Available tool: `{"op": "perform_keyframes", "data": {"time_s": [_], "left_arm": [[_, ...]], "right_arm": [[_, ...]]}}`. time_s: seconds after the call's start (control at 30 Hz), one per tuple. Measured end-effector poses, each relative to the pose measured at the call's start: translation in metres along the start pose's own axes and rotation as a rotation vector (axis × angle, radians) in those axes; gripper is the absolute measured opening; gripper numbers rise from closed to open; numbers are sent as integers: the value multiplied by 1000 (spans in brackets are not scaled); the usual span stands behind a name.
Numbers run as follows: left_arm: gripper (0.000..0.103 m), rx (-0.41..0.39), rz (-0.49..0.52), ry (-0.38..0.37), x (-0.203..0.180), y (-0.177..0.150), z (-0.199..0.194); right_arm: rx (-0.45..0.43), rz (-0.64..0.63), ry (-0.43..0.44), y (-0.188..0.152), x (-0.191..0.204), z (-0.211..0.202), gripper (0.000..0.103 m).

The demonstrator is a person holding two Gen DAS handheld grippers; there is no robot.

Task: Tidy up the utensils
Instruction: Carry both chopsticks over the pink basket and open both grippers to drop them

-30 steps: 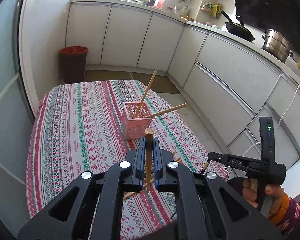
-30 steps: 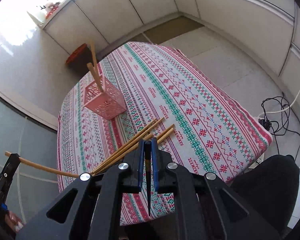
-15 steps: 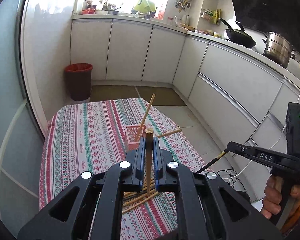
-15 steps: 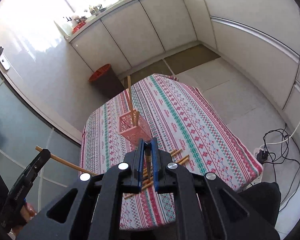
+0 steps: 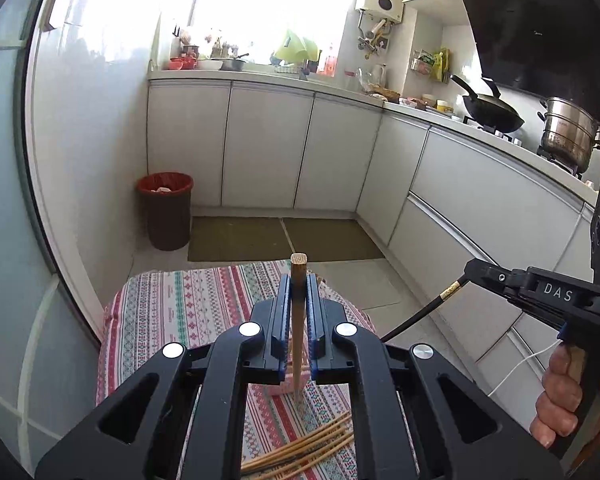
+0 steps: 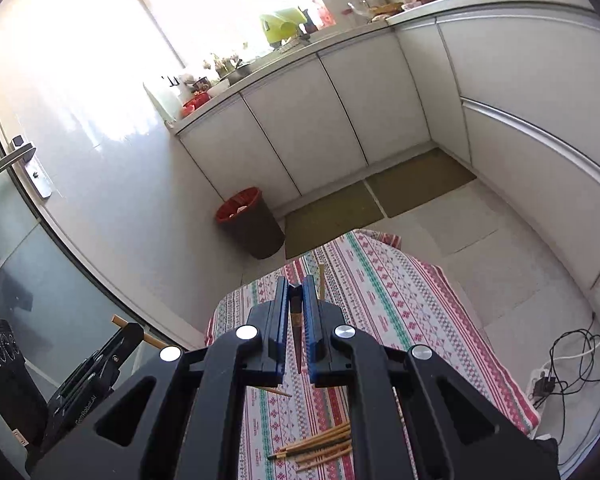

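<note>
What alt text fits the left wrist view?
The left gripper is shut on an upright wooden chopstick above a table with a patterned cloth. More chopsticks lie loose below; the right gripper, at right, holds a dark chopstick.

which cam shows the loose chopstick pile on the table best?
Right wrist view: the chopstick pile shows cut ends and separate sticks on the tablecloth. Left wrist view catches only a fan of them between the gripper's arms, ends hidden.

White L-shaped cabinets (image 5: 268, 148), bright window (image 5: 260, 4) (glare), tiled floor (image 6: 472, 232), red-lined bin (image 5: 166, 210).
</note>
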State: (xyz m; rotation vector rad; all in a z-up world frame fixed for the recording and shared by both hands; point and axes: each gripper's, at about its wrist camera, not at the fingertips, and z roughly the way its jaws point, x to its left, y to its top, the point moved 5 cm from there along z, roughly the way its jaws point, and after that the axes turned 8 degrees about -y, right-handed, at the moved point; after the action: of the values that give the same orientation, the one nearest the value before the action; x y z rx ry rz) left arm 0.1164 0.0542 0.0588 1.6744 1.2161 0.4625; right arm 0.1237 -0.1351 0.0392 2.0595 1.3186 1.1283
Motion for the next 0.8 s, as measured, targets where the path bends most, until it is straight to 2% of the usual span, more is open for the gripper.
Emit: {"op": "perform_keyframes", "data": {"time_s": [0.27,0.37,0.47,0.53,0.8], "left_arm": [[6,-8,-21,35,14,15,46],[7,2,-19,59,22,10,67],[7,20,-36,39,28,-1,90],[12,47,-49,35,32,-11,101],[19,15,-96,46,47,-12,85]], "right_arm": [[-11,-98,-50,12,17,52,8],[5,-116,-60,8,18,74,8],[14,-134,-68,1,18,91,8],[19,-152,-80,-2,19,101,8],[29,-173,-103,-6,22,116,8]]}}
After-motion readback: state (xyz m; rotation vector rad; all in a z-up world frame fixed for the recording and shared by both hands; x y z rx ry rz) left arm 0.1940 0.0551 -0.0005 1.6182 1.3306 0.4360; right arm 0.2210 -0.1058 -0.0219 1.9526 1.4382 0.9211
